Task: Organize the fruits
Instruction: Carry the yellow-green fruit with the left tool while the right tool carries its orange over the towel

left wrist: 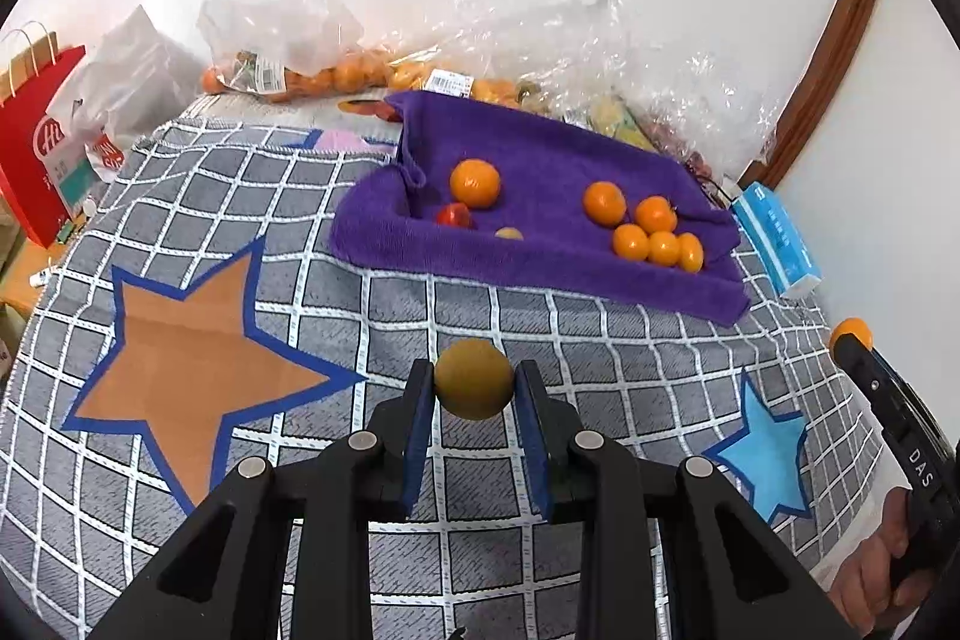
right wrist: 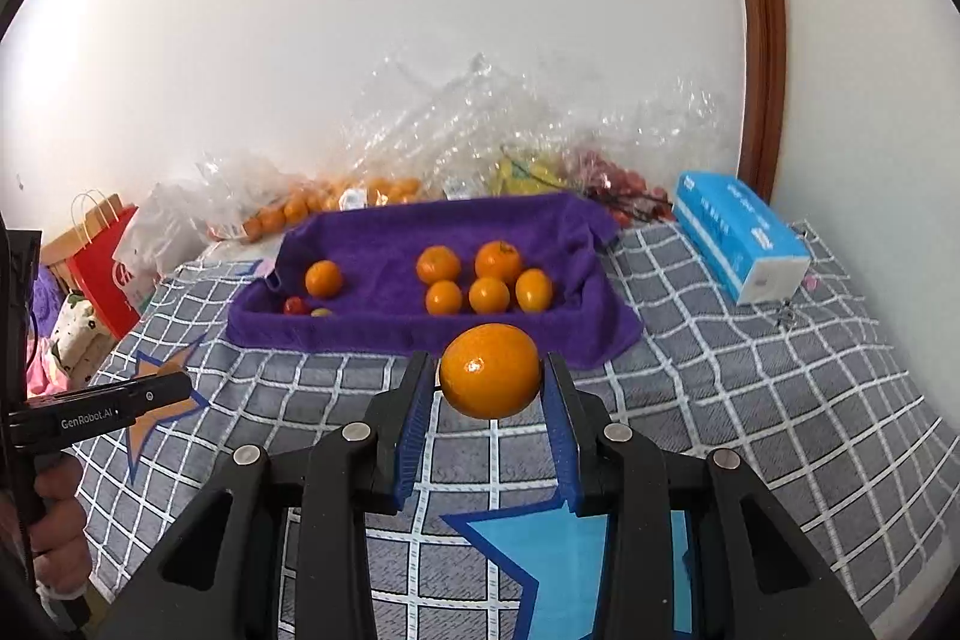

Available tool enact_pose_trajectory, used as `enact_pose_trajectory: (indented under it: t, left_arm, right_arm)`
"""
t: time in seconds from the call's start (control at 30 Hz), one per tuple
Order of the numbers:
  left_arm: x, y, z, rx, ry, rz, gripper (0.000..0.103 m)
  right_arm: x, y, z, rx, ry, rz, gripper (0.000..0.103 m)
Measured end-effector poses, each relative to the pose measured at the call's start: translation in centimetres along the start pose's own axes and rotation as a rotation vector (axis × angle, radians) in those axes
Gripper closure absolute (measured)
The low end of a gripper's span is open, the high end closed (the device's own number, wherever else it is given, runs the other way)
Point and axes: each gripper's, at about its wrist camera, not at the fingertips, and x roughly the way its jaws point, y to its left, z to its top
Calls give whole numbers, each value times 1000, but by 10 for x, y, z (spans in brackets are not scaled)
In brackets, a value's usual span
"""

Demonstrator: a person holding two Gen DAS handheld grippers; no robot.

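Observation:
My left gripper point(left wrist: 474, 381) is shut on a small brownish-yellow round fruit point(left wrist: 474, 379), held above the checked blanket. My right gripper point(right wrist: 489, 370) is shut on an orange point(right wrist: 489, 370), also lifted off the blanket. Ahead lies a purple towel point(left wrist: 540, 172) shaped into a tray. On its right side sits a cluster of several oranges point(left wrist: 651, 229); on its left are one orange point(left wrist: 474, 183), a red fruit point(left wrist: 453, 215) and a small yellowish fruit point(left wrist: 509, 233). In the right wrist view the towel point(right wrist: 390, 244) holds the same cluster of oranges point(right wrist: 486, 277).
Clear plastic bags with oranges point(left wrist: 312, 70), yellow fruit and red grapes point(right wrist: 612, 181) line the wall behind the towel. A blue tissue box point(right wrist: 741, 232) lies at the right. A red paper bag point(left wrist: 36, 148) stands at the left. The grey checked blanket point(left wrist: 360, 316) bears star patches.

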Motion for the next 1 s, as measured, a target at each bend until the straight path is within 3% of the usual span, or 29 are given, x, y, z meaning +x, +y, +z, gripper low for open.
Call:
enact_pose_trajectory:
  t: [0.63, 1.0]
  left_arm:
    - [-29, -14, 62, 5, -88, -12, 77]
    - [-29, -2, 94, -20, -125, 4, 77]
  right_arm:
    - [12, -8, 57, -6, -1, 9, 67]
    - [32, -1, 86, -26, -17, 22, 67]
